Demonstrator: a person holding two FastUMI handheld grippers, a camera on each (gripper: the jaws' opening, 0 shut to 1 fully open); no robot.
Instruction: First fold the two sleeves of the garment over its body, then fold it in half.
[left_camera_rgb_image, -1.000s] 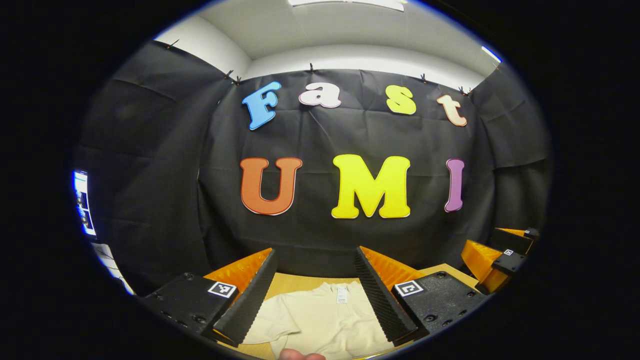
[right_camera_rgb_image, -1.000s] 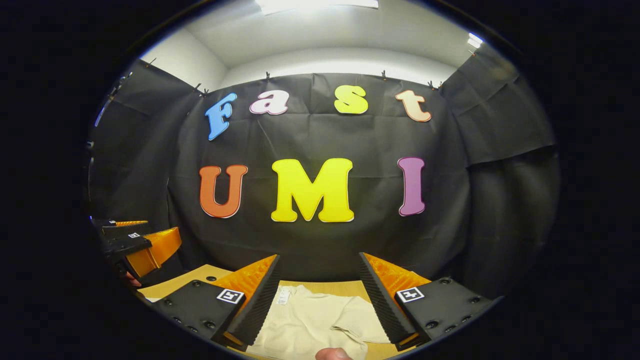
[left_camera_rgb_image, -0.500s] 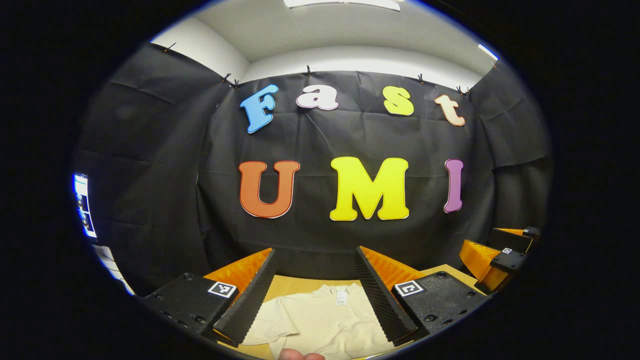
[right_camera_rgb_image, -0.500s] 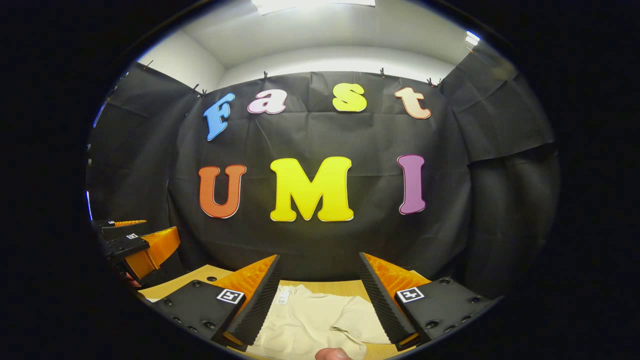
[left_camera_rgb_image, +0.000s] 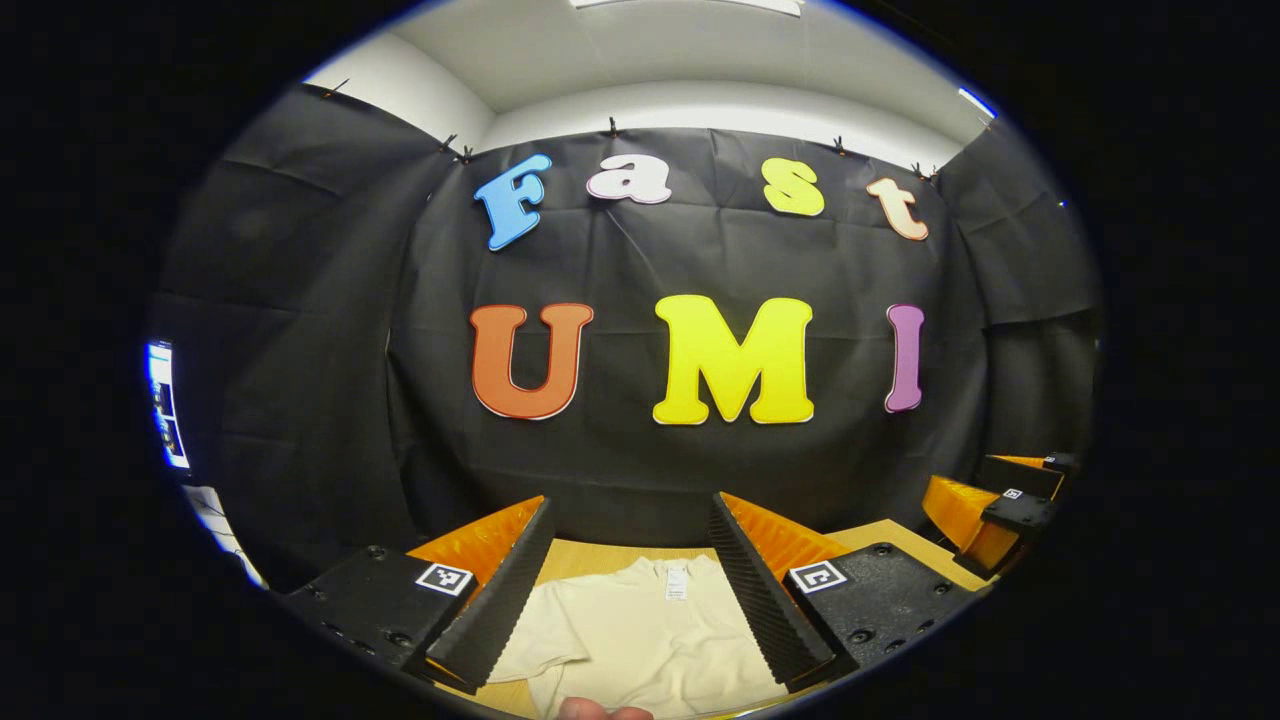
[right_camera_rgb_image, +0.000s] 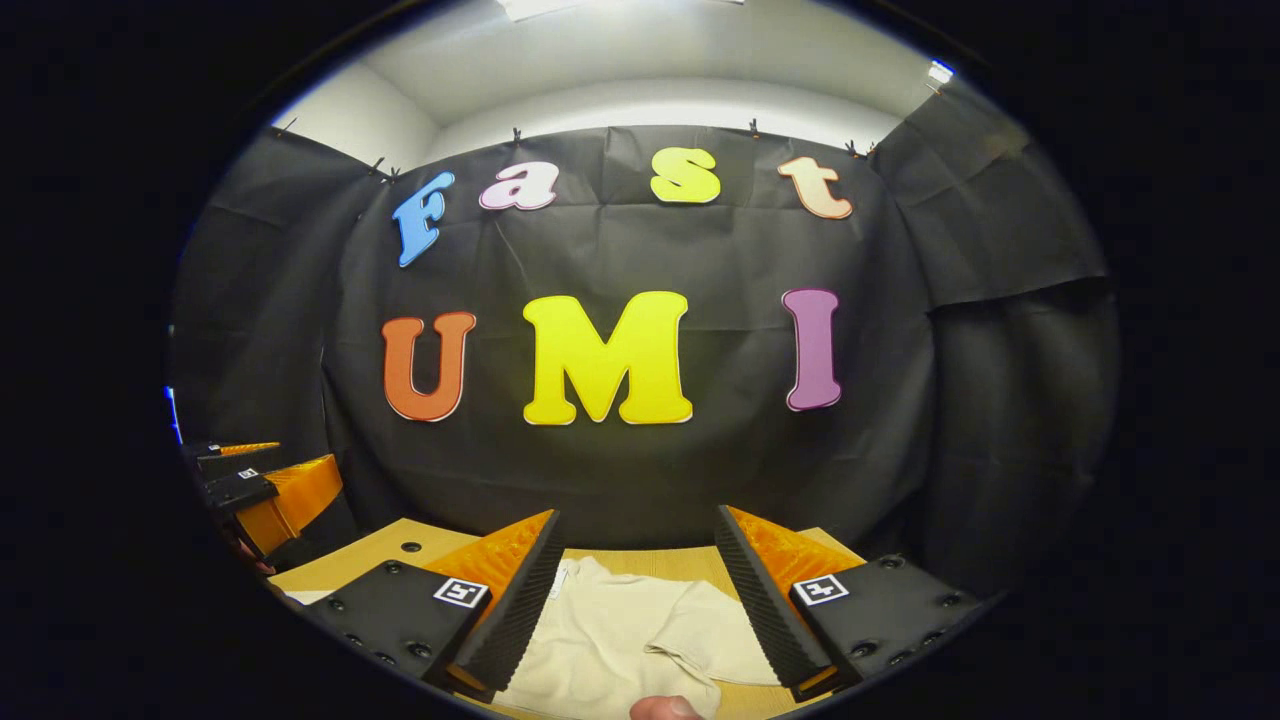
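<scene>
We hold the left gripper (left_camera_rgb_image: 632, 575) above the wooden table (left_camera_rgb_image: 585, 560) with its jaws spread wide and gripping nothing; between them lies the cream garment (left_camera_rgb_image: 640, 635), flat, its collar toward the far edge, one short sleeve (left_camera_rgb_image: 540, 630) by the left jaw. The right gripper (right_camera_rgb_image: 636, 585) hangs likewise wide open and empty, the garment's other sleeve (right_camera_rgb_image: 715, 635) lying between its jaws, nearer the right one.

A recording booth: black cloth wall (left_camera_rgb_image: 300, 330) clipped up beneath a white ceiling (left_camera_rgb_image: 680, 50), a wooden counter (right_camera_rgb_image: 370, 555) in front, a lit screen (left_camera_rgb_image: 163, 405) at the side.
</scene>
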